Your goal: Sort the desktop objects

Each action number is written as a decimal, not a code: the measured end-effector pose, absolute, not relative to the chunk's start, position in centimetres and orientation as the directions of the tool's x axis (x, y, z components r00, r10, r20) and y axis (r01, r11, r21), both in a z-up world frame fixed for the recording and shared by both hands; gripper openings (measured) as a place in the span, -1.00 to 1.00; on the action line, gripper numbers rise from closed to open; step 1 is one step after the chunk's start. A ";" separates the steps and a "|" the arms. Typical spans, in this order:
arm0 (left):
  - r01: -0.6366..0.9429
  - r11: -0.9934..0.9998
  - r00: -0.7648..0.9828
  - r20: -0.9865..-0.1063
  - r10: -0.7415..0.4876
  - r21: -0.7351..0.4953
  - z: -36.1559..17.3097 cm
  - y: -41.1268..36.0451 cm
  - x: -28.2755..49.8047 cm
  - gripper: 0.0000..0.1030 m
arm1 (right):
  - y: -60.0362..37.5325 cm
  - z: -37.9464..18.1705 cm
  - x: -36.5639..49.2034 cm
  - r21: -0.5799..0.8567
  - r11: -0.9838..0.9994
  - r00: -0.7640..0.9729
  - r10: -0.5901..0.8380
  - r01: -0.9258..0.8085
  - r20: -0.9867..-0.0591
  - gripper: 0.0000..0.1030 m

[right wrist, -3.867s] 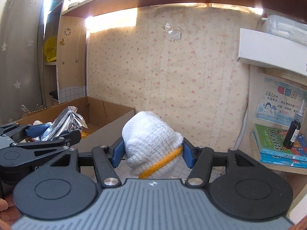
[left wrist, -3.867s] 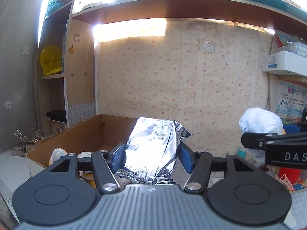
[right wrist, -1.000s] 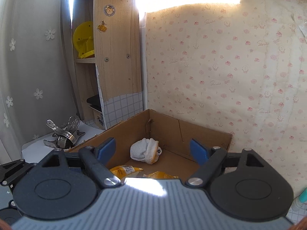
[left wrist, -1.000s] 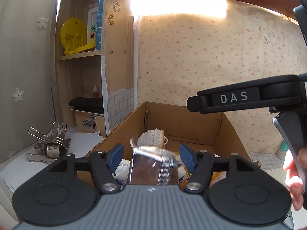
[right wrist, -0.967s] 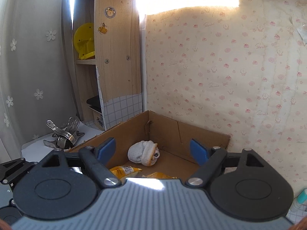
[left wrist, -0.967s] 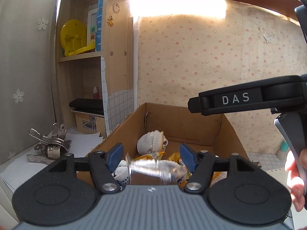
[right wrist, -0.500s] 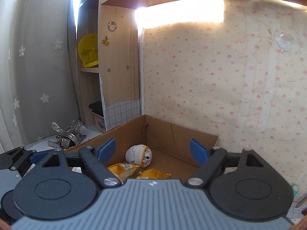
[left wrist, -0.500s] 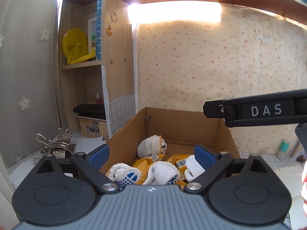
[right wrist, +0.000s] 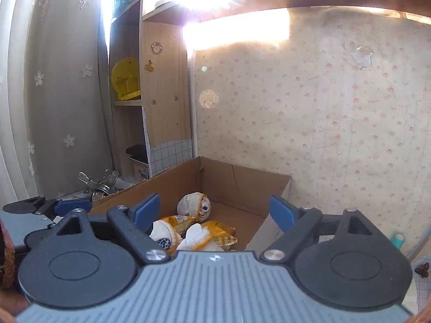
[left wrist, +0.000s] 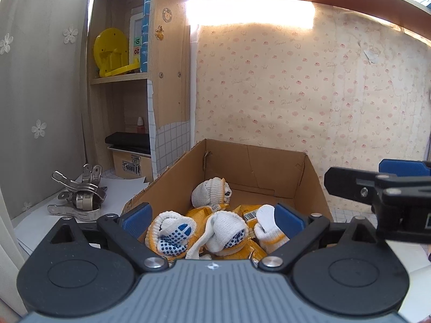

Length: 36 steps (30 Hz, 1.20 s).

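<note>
An open cardboard box (left wrist: pixel 256 169) holds several rolled white gloves with yellow cuffs and blue dots (left wrist: pixel 172 231) and yellow snack packets (right wrist: pixel 221 231). One rolled glove (left wrist: pixel 211 195) lies alone near the box's back wall. My left gripper (left wrist: pixel 212 219) hangs over the box's near end, open wide, with nothing between its blue pads (left wrist: pixel 137 219). No silver foil bag shows in either view. My right gripper (right wrist: pixel 212 211) is above the box (right wrist: pixel 229 180) and empty, its jaws opening. In the left wrist view the right gripper (left wrist: pixel 377 188) sits at the box's right side.
Metal spring clips (left wrist: pixel 78 193) lie on white paper (left wrist: pixel 115 188) left of the box. Behind them stands a wooden shelf unit with a yellow plastic item (left wrist: pixel 111 51) and a black case (left wrist: pixel 126 140). A patterned wall rises close behind the box. A teal-capped item (right wrist: pixel 398 239) stands at the right.
My left gripper let go of the silver foil bag, which dropped out of sight, and its jaws spread wide. The right gripper drew away to the right of the box.
</note>
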State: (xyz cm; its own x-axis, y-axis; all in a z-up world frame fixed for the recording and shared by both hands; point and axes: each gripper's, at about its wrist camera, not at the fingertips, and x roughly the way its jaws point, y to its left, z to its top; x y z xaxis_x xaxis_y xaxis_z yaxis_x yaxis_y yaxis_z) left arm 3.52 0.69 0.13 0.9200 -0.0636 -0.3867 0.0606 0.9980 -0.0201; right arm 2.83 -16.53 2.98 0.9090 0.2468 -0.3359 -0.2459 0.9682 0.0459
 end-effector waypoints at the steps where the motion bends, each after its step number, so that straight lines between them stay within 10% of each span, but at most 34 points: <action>1: 0.059 0.998 0.919 -0.390 -0.059 -0.011 0.0 0.6 3.4 0.94 | -16.4 2.7 2.6 0.038 0.969 0.909 0.242 -0.244 -0.340 0.70; 36: 0.022 1.000 0.920 -0.390 -0.025 -0.012 0.1 2.8 1.4 0.94 | -13.6 3.1 3.1 -0.061 0.992 0.919 0.081 -0.112 -0.387 0.71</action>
State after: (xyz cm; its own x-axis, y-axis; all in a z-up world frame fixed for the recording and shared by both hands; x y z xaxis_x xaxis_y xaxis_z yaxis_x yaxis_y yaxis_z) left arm 1.38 2.83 0.09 0.9203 -0.0246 -0.3904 0.0218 0.9997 -0.0116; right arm 3.11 -13.56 3.14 0.9187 0.0805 -0.3868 -0.1125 0.9918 -0.0606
